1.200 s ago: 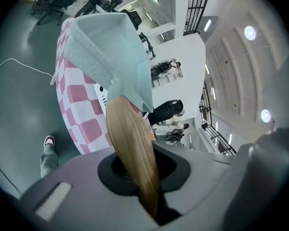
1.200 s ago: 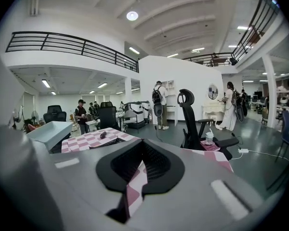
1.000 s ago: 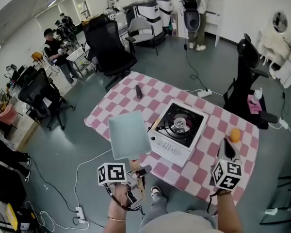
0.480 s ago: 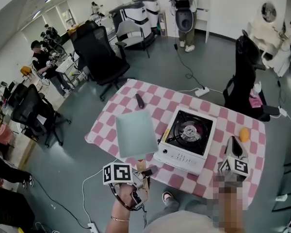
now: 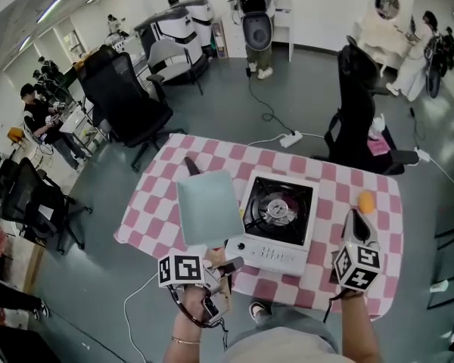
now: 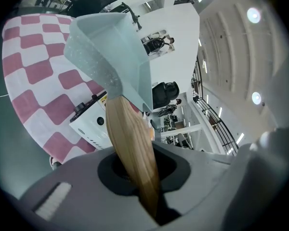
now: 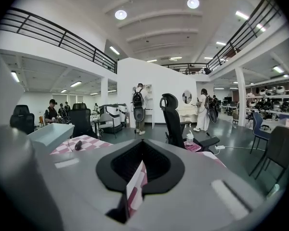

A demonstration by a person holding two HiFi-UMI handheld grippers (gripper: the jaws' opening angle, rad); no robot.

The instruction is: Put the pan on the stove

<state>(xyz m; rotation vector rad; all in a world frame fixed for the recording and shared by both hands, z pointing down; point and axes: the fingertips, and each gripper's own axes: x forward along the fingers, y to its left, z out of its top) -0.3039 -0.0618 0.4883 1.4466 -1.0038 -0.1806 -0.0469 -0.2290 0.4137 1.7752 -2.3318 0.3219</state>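
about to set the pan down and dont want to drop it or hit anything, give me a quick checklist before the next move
1. Grip: left hand-held gripper shut on the wooden handle of the pan: ok
2. Burner of the stove bare: ok
3. Pan above burner: not ok, it hangs left of the stove, over the cloth
4. Right hand-held gripper and orange away from the path, right of the stove: ok
5. Flame off: cannot tell

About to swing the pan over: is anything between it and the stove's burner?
Nothing visible does. The pan, held by its wooden handle in the left tool, hangs just left of the stove, and the burner is bare.
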